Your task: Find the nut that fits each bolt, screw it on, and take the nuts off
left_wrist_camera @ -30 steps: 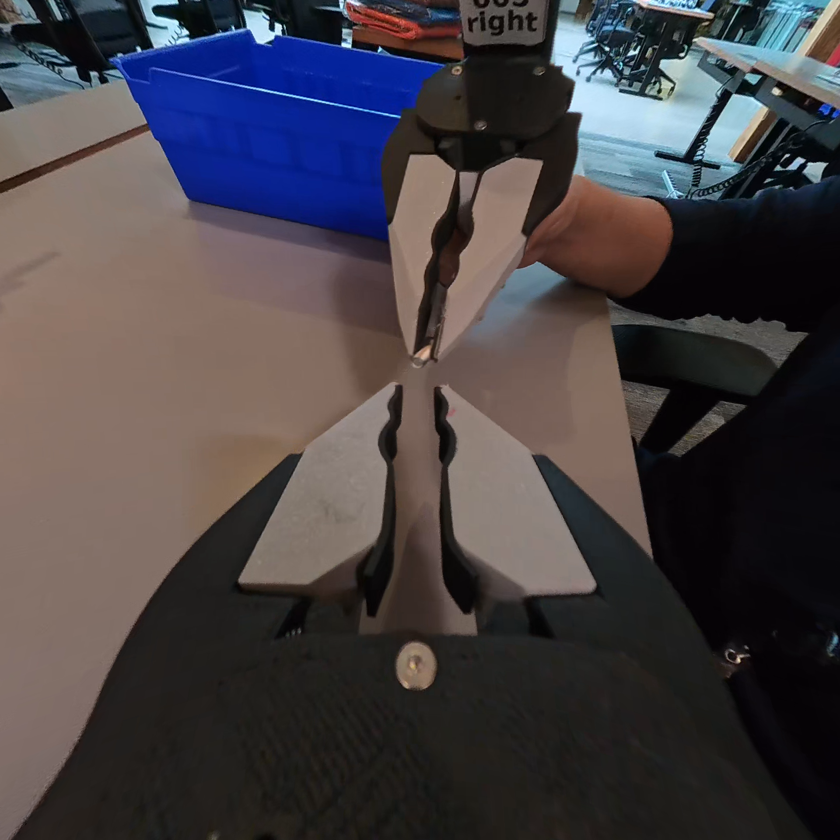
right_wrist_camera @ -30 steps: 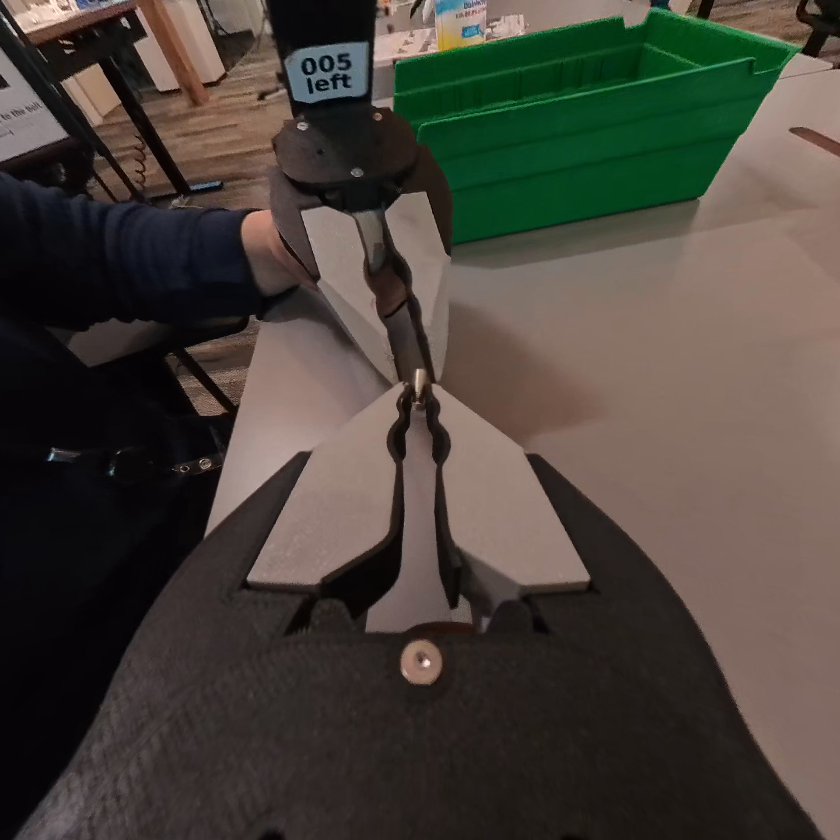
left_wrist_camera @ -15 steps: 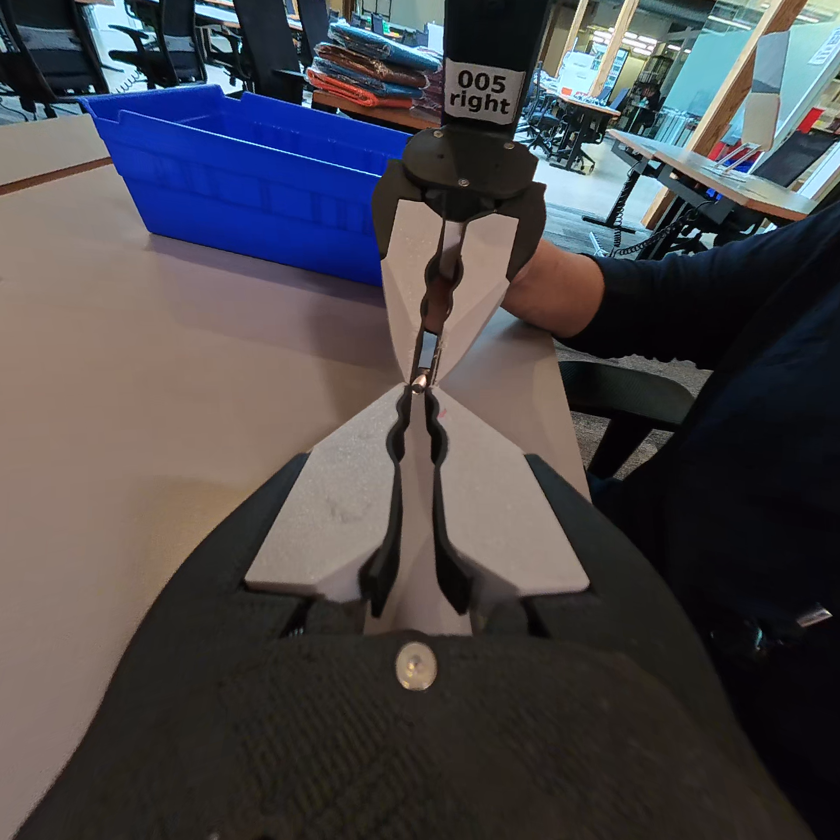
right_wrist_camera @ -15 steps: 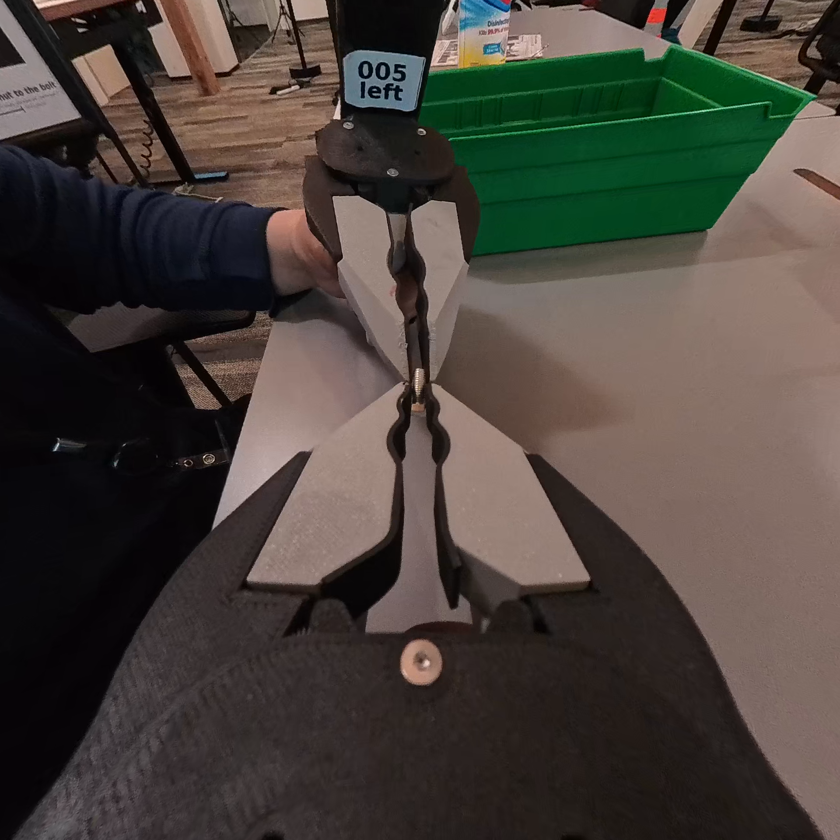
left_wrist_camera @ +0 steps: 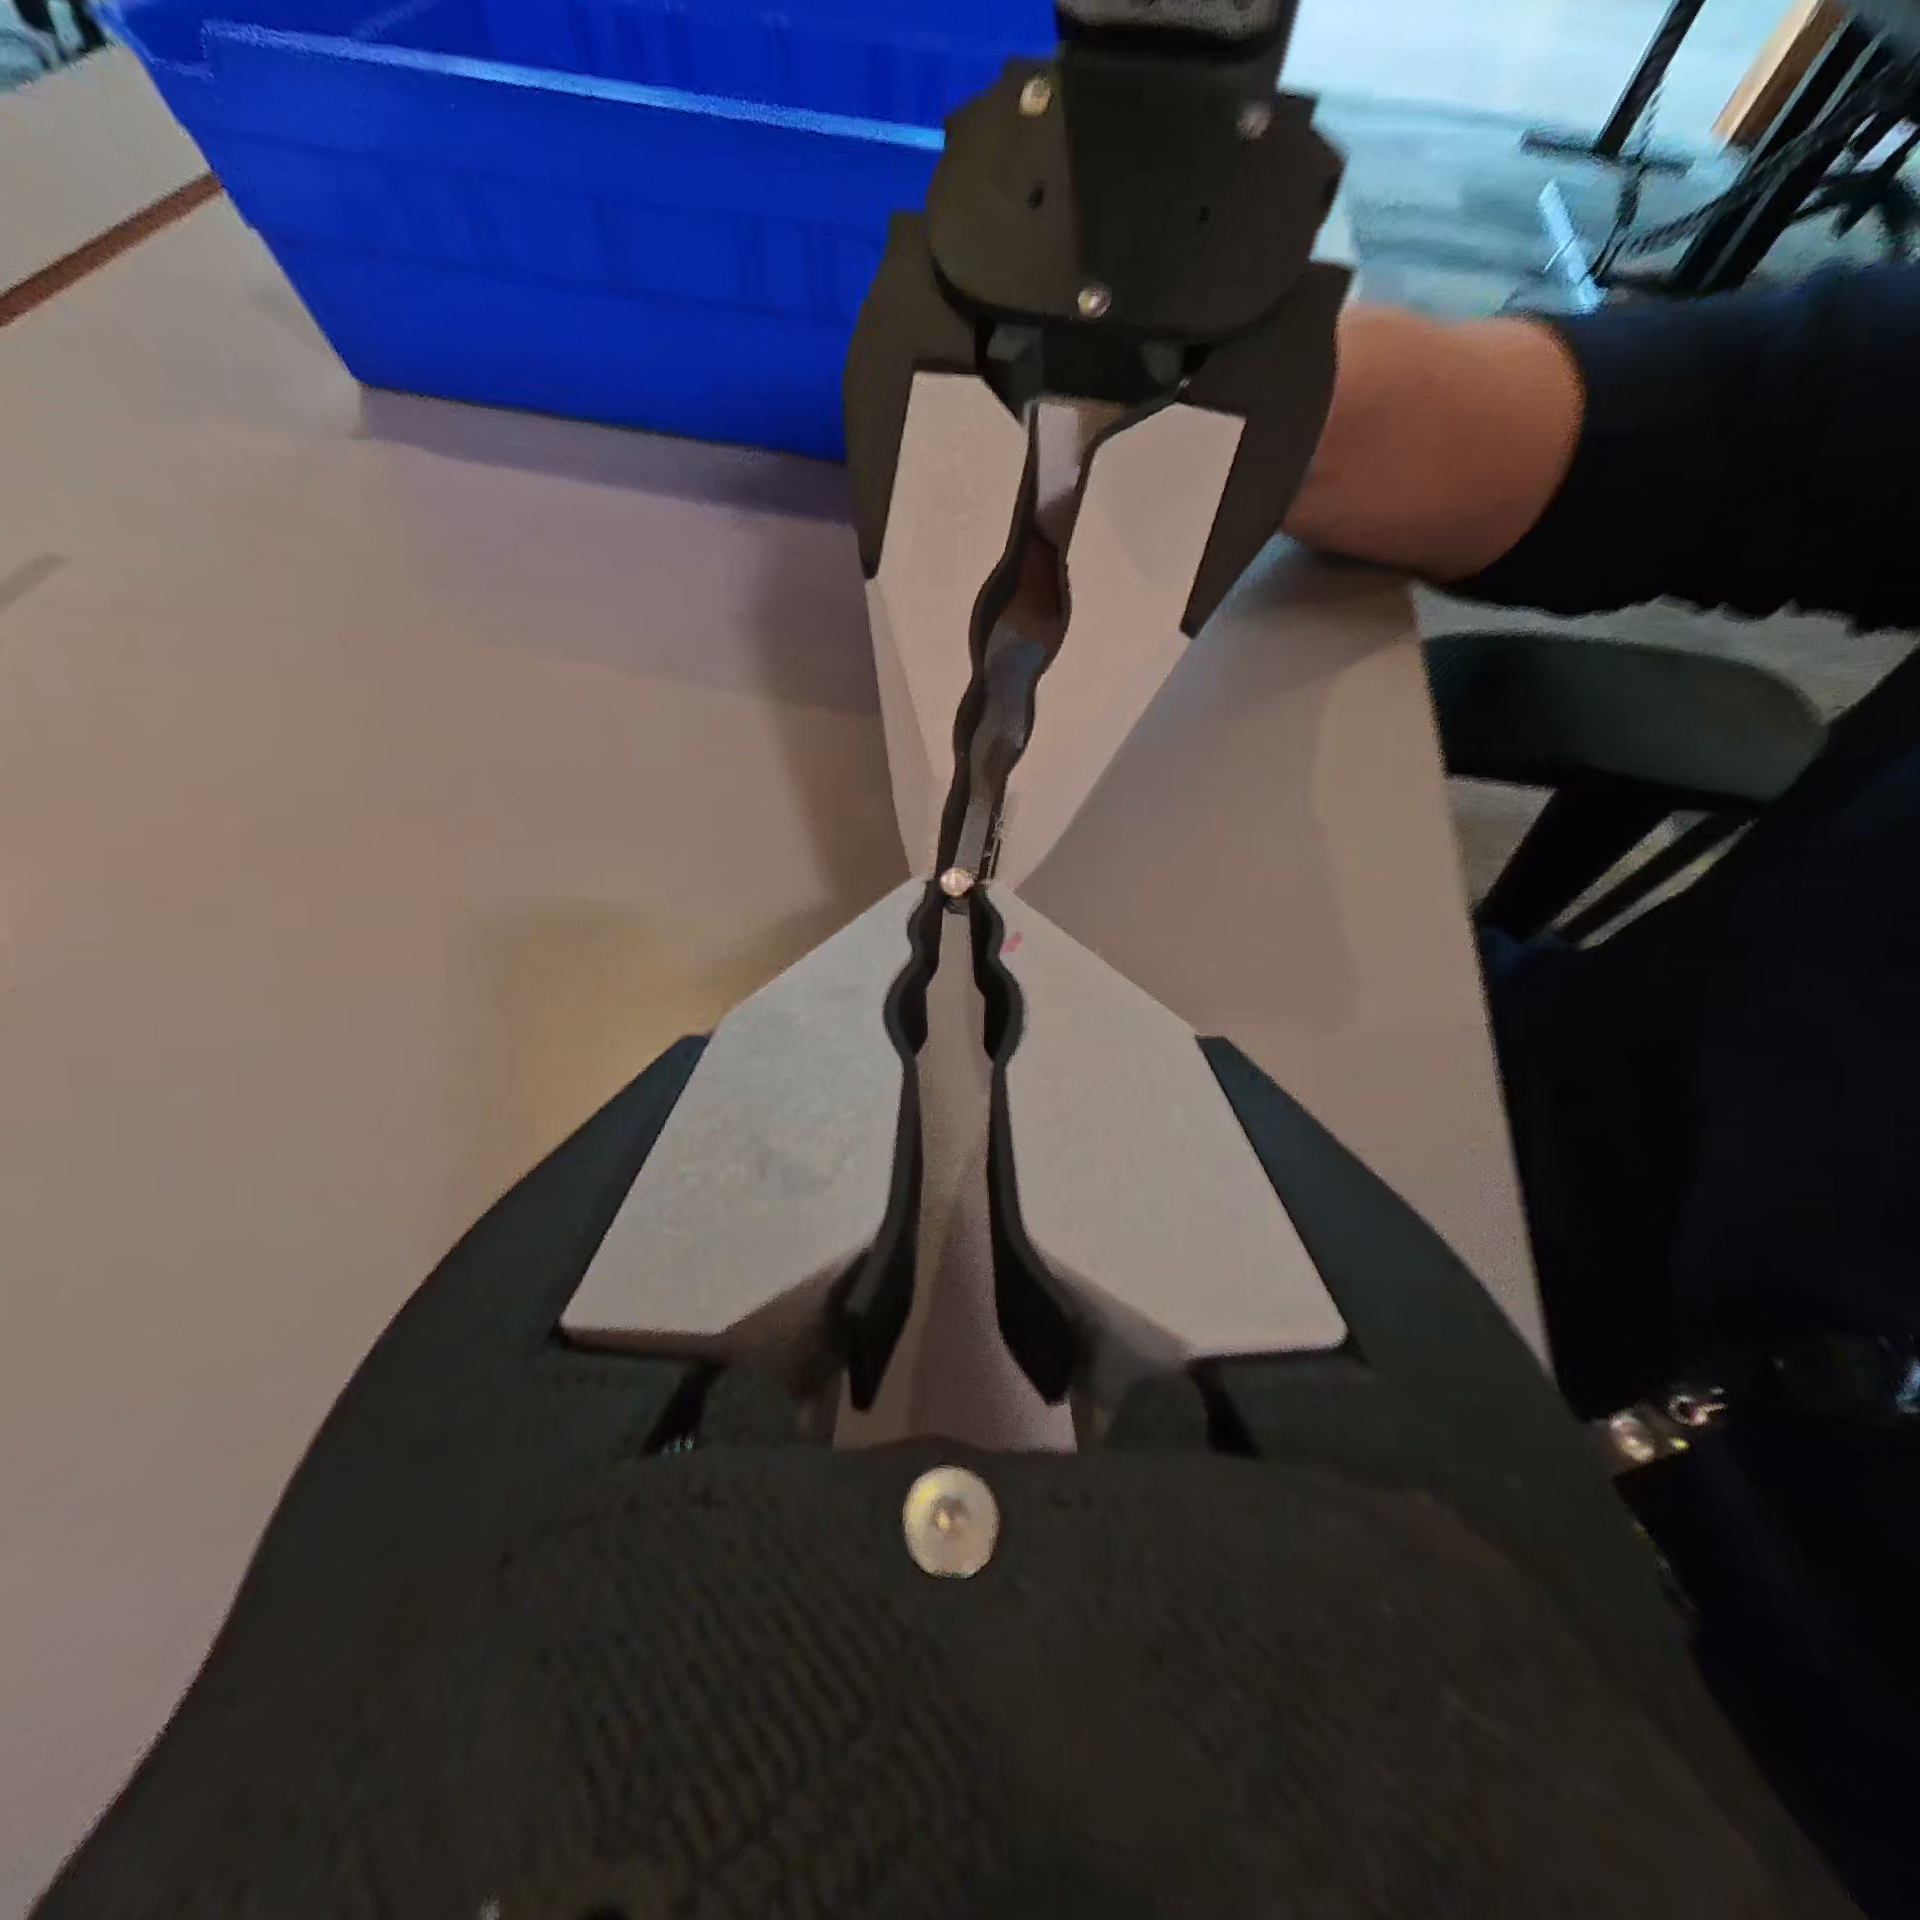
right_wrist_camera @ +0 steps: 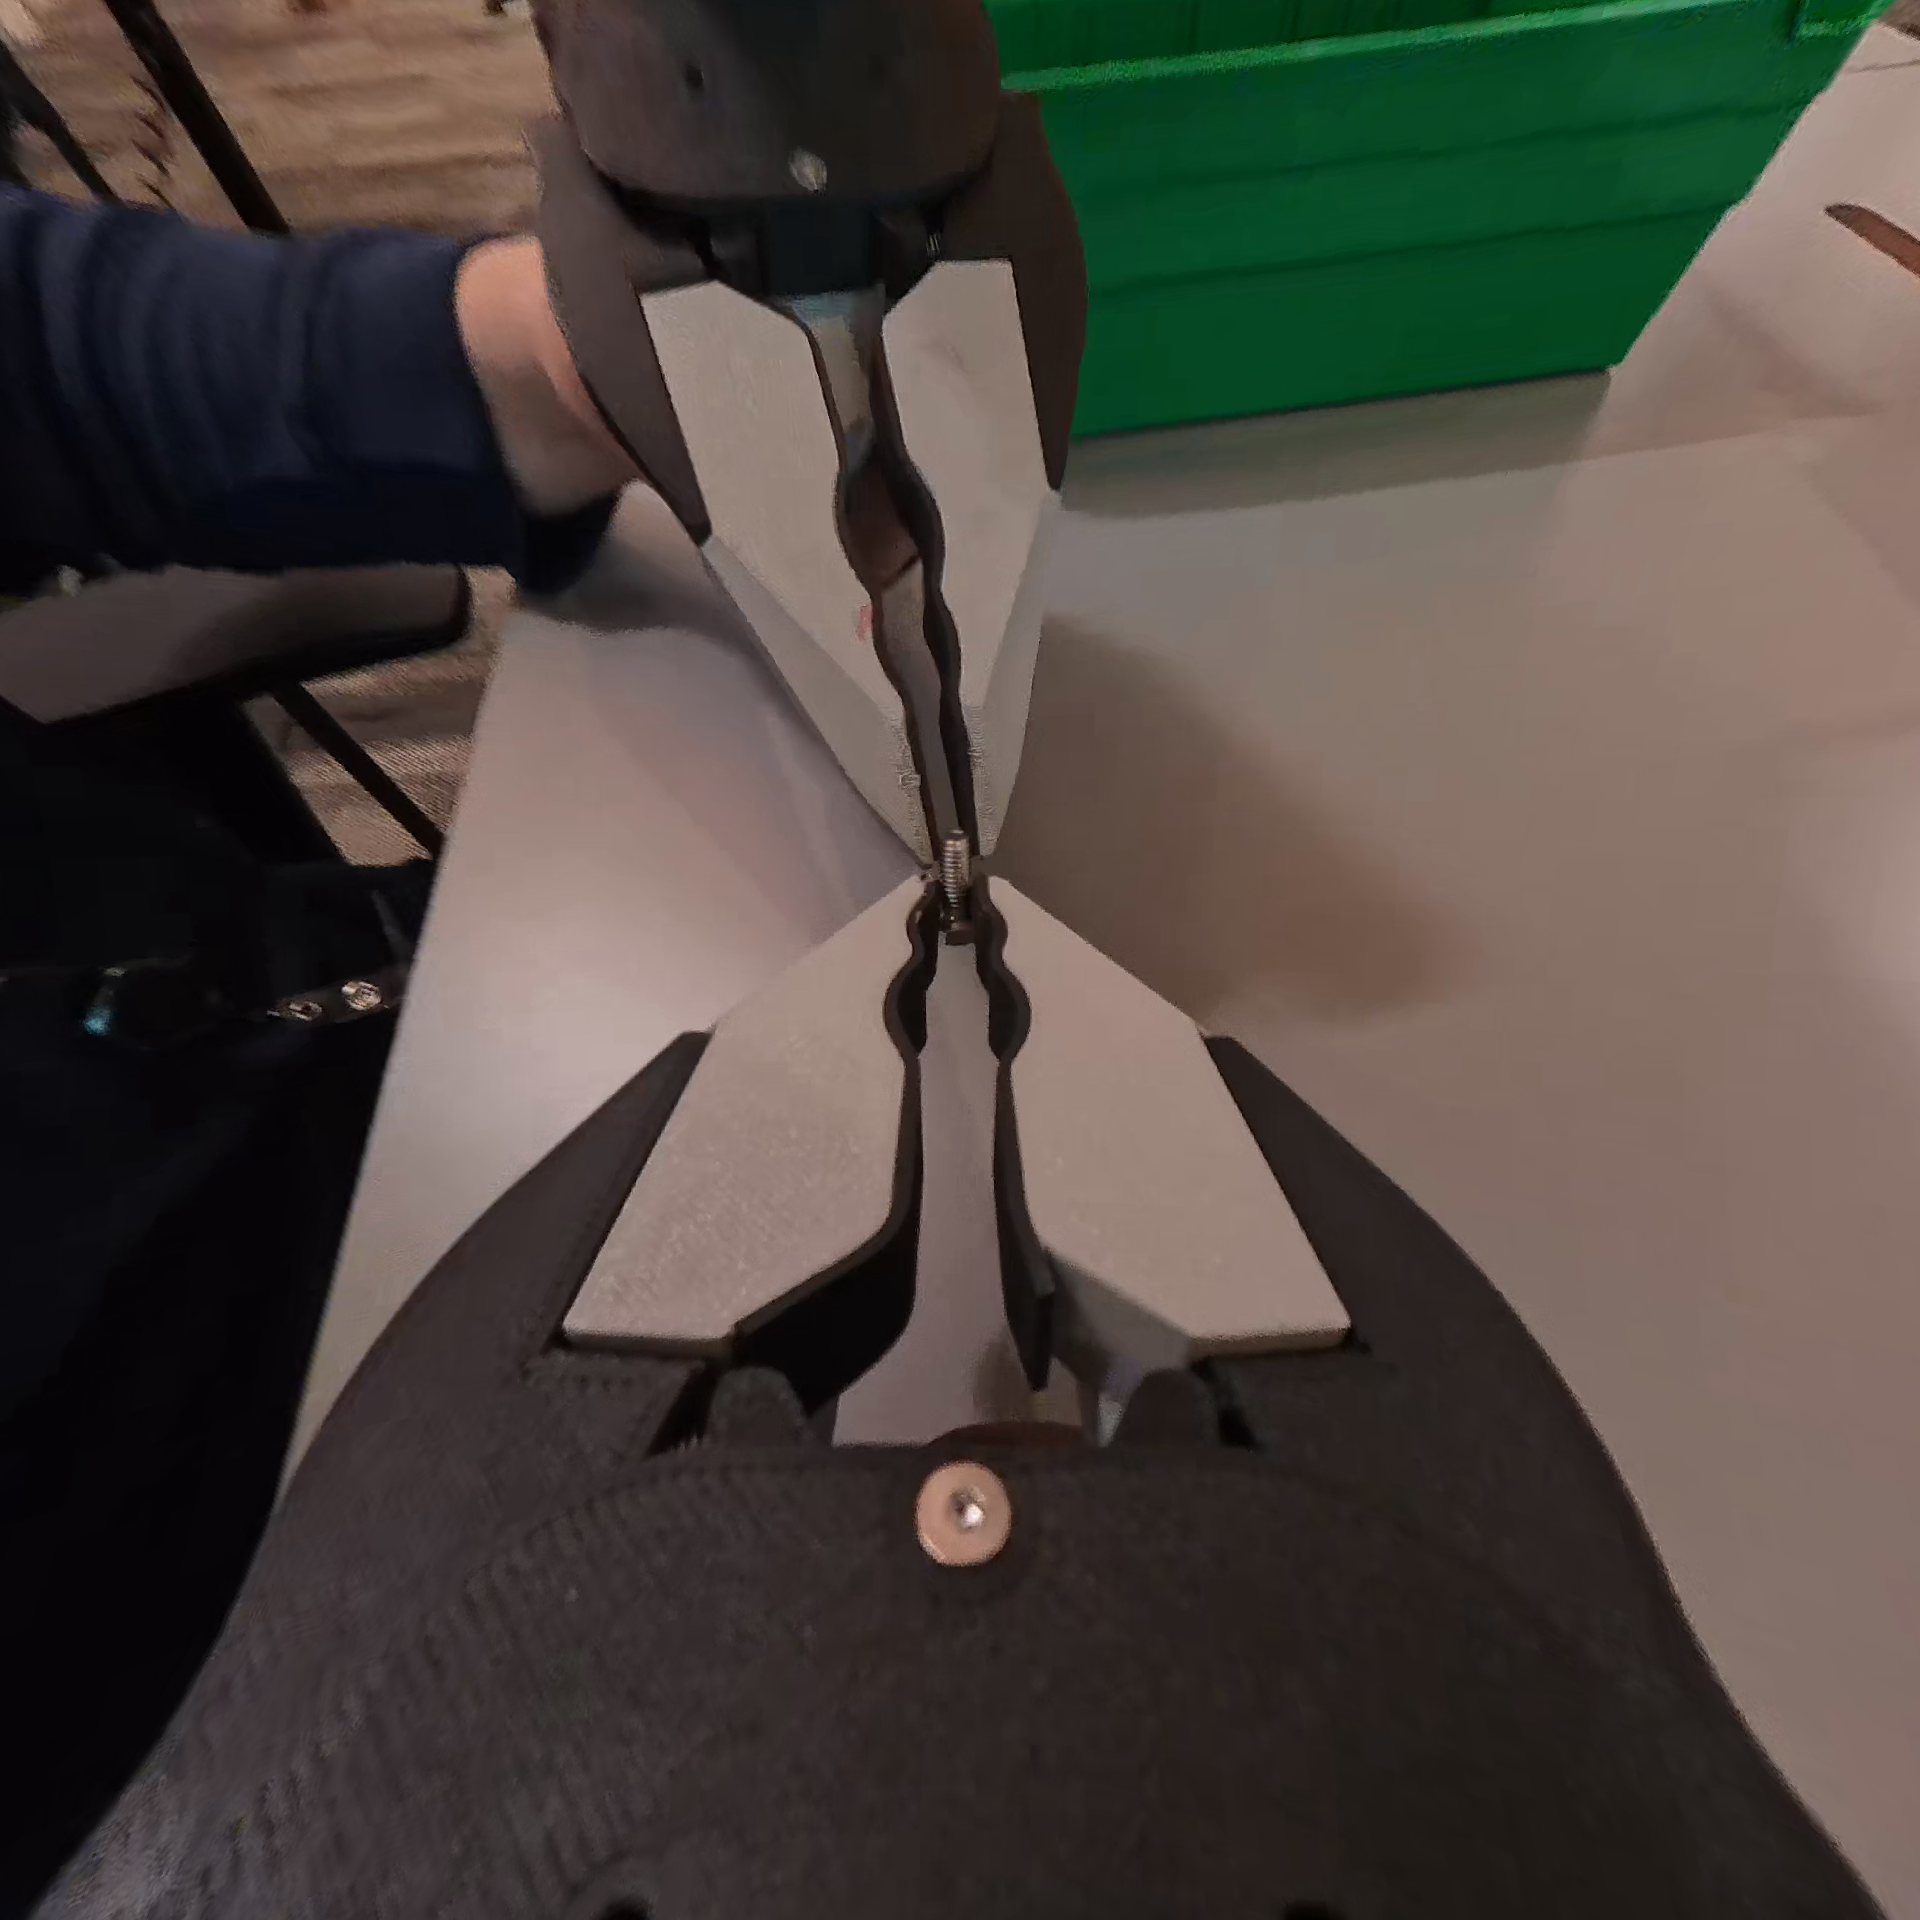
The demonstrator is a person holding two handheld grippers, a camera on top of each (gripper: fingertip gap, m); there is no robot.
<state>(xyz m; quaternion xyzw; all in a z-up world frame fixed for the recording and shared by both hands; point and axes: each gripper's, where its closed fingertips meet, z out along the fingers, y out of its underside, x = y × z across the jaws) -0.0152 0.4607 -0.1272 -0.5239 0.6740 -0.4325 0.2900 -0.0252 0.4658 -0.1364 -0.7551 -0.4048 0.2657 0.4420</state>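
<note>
Left tool (left_wrist_camera: 951, 914) and right tool (right_wrist_camera: 956, 914) meet tip to tip above the counter (left_wrist_camera: 416, 831).
Right tool is clamped on a small threaded bolt (right_wrist_camera: 954, 862); left tool's tips are pinched on its far end. Blue bin (left_wrist_camera: 582, 197) and green bin (right_wrist_camera: 1403, 208) sit near opposite counter edges, contents hidden.

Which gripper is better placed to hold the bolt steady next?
Right gripper, likely: it is shut on the bolt, thread pointing out. Left gripper only meets the thread's tip.
</note>
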